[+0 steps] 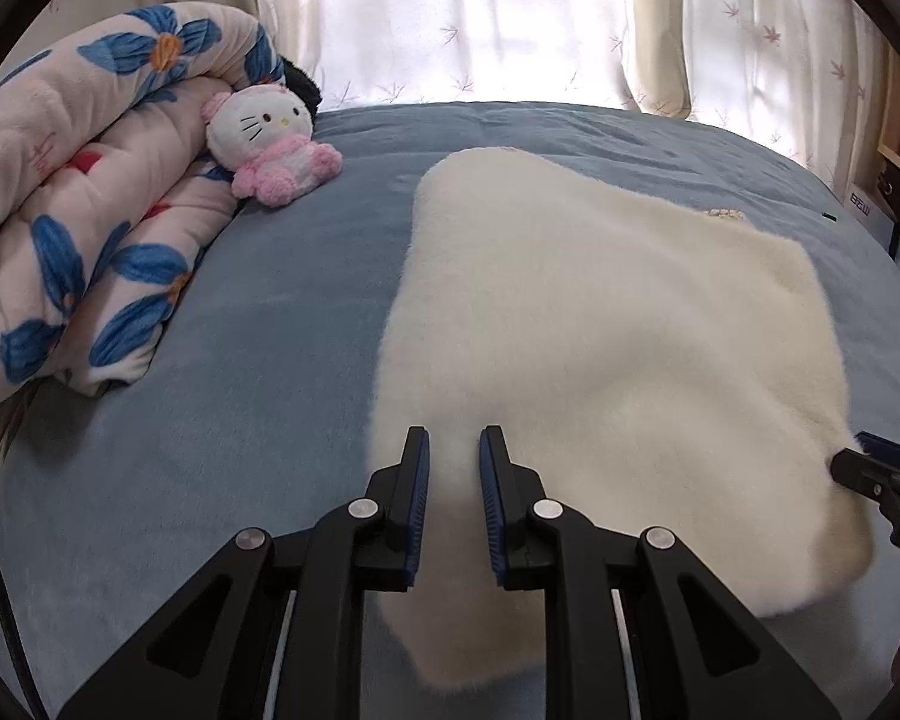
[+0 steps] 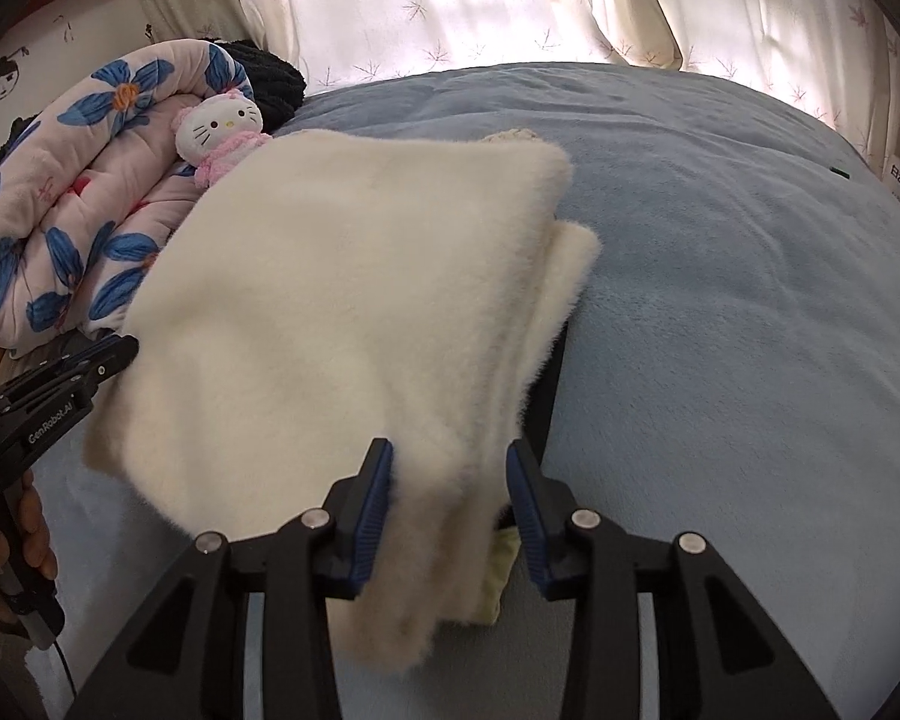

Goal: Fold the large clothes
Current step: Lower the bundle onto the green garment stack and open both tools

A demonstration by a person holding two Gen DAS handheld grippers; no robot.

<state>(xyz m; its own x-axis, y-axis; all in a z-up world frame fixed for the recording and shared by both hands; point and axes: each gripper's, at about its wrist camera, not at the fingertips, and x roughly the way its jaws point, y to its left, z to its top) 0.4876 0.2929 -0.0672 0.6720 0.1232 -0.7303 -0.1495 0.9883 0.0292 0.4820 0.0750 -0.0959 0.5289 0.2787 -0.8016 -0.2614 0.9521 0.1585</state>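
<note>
Right now my left gripper (image 1: 455, 450) sits with its blue-padded fingers (image 1: 421, 468) parted, the near edge of the cream fleece garment (image 1: 600, 348) lying between them without being pinched. From the right wrist view, my right gripper (image 2: 449, 468) also has its jaws spread, straddling a bunched, layered corner of the same garment; the fabric brushes the left pad, while a gap shows at the right one. The garment lies folded in a rough rectangle on the blue bedspread (image 1: 240, 360), its stacked edges visible on the right side. Off to the left, a rolled floral quilt (image 1: 78, 228) rests on the bed with a Hello Kitty plush (image 1: 267, 141) leaning against it. Patterned curtains (image 1: 480, 18) hang behind the bed, backlit by daylight.
</note>
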